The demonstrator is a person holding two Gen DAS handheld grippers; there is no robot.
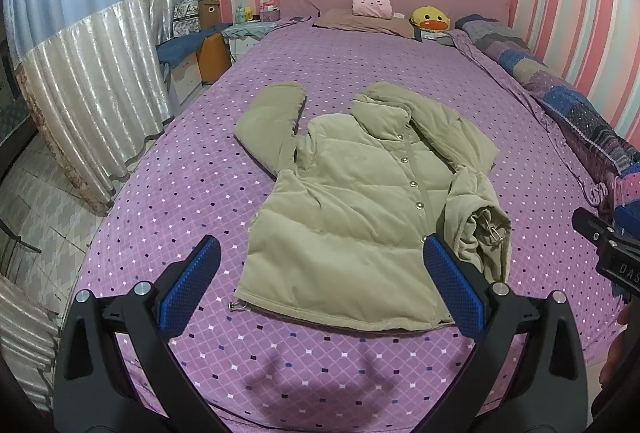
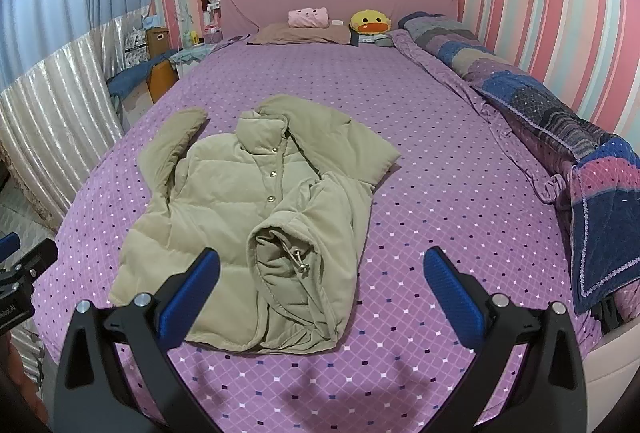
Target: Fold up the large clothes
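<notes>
I have both tools held back at the foot of the bed (image 1: pixel 360 49), low over the purple dotted sheet, because from here each camera takes in the whole padded jacket (image 1: pixel 360 201) before I commit to a grab. The left gripper (image 1: pixel 320 287) has its blue pads spread wide with nothing between them; its right finger only overlaps the jacket's hem in the picture, and I judge it is above the cloth, not gripping it. The right gripper (image 2: pixel 320 293) is likewise fully spread and empty, framing the bunched cuff with its toggle cord (image 2: pixel 298 259).

The jacket lies front up, buttoned, collar toward the headboard, roughly in the middle of the mattress. The sleeve on my left is bent upward beside the body, apart from it past the shoulder. The sleeve on my right is already doubled down across the front edge, so that side looks partly folded while the left side is not. The hood or back panel (image 2: pixel 348 145) spreads out behind the collar.

I reckon the sensible next grab is the far left sleeve; the puffy fill may spring back when released
</notes>
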